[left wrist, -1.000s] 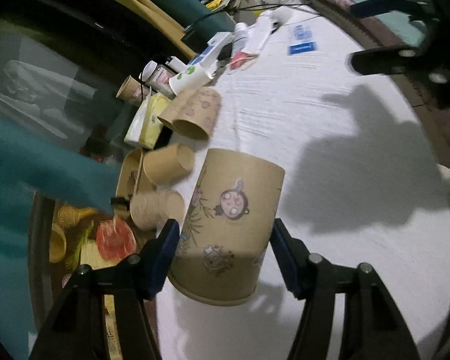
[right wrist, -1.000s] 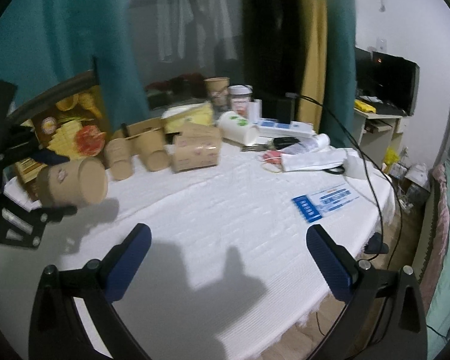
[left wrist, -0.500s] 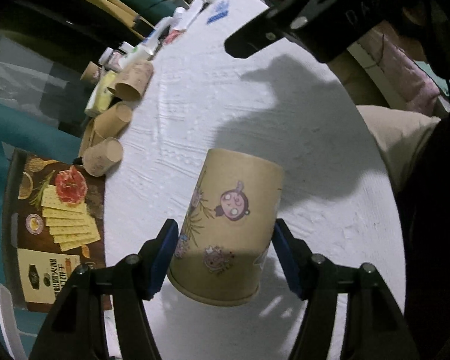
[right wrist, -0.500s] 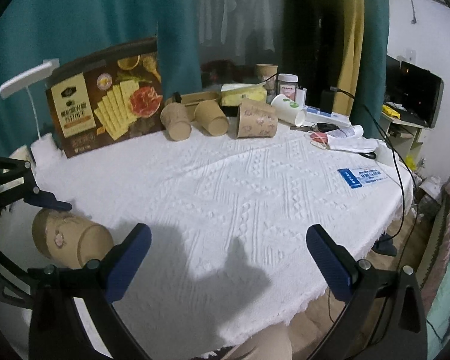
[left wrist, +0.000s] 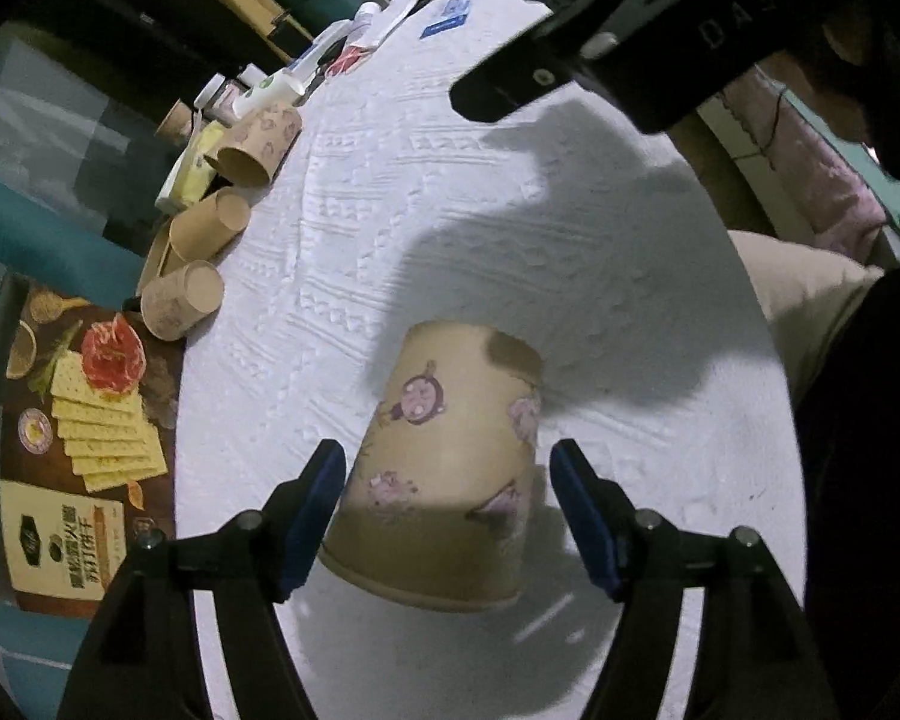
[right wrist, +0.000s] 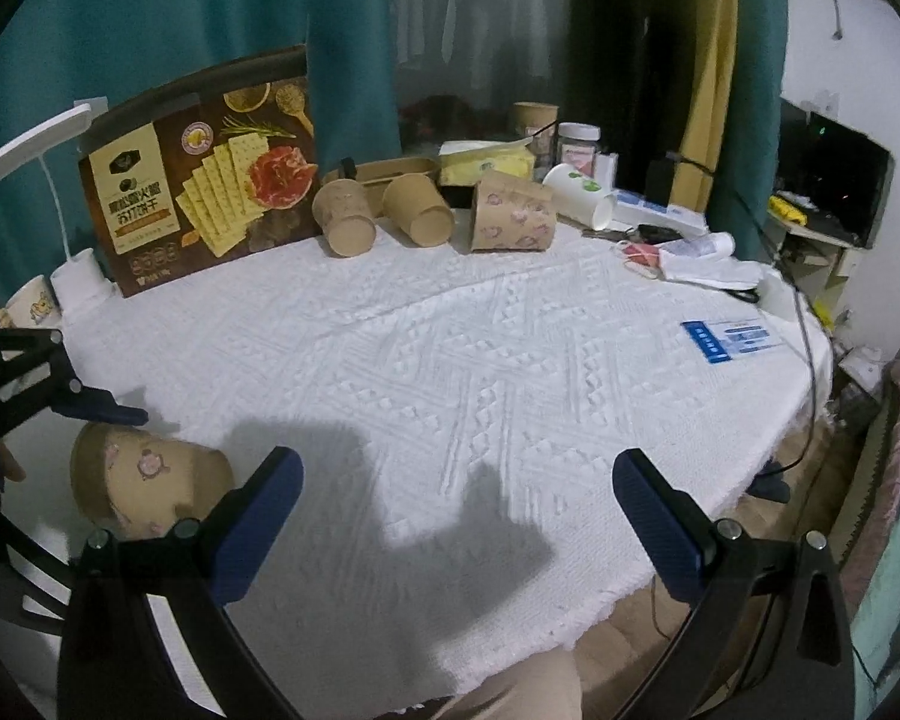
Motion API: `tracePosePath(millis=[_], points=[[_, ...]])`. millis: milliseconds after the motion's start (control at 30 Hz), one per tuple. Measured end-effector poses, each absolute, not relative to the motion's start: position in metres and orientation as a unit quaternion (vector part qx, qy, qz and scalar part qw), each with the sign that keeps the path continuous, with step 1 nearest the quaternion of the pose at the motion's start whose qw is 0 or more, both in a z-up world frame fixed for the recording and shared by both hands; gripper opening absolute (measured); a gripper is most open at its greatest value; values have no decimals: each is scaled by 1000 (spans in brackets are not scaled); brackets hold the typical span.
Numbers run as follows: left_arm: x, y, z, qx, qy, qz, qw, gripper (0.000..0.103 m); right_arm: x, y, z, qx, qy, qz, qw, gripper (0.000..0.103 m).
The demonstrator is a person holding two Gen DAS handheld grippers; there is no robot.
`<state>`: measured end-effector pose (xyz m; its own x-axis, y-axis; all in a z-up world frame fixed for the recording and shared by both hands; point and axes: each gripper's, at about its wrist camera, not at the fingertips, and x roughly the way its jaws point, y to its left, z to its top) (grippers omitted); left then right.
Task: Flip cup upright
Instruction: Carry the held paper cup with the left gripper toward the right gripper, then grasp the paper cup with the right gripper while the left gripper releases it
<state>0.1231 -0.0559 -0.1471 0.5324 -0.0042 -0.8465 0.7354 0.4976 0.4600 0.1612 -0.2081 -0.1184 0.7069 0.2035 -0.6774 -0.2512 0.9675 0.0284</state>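
Note:
A brown paper cup (left wrist: 450, 468) printed with cartoon figures lies on its side on the white tablecloth (left wrist: 510, 210), its wide rim toward the left wrist camera. My left gripper (left wrist: 447, 462) straddles it. Its jaws have just been opening, and a clear gap shows at the right pad (left wrist: 582, 516), so the cup lies free between them. In the right wrist view the same cup (right wrist: 144, 480) sits at the lower left under the left gripper (right wrist: 60, 396). My right gripper (right wrist: 456, 468) hovers wide open and empty over the cloth near the table's front edge.
Several more paper cups (right wrist: 420, 210) lie on their sides along the far edge, beside a cracker box (right wrist: 204, 174), a white cup (right wrist: 582, 195) and a yellow tissue pack (right wrist: 486, 159). A blue card (right wrist: 729, 339) lies at the right. A person's knee (right wrist: 528, 684) shows below the table edge.
My left gripper carried the cup toward the table's near edge, then its jaws parted and the cup settled between them, turned a little. The right wrist view swung left toward the cracker box.

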Motion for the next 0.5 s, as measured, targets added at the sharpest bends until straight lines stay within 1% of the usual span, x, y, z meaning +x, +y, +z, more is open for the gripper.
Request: tracePosePath(millis=[100,267,367,500], points=[[121,-52,-135,413,415,-242,774,71,168,-206,-121,-48,373,160,913,102],[99,-31,-100,332,391,-227,828,71,183,-192,-111,-82,389,263,879,102],[86,-8,-84,260,385,-213,860,71,185,-166,-99,-132,388,335,848,102],[73,35,-79,140,385,-158,898,71,175,-113,-93,-241,383,408,793,102]])
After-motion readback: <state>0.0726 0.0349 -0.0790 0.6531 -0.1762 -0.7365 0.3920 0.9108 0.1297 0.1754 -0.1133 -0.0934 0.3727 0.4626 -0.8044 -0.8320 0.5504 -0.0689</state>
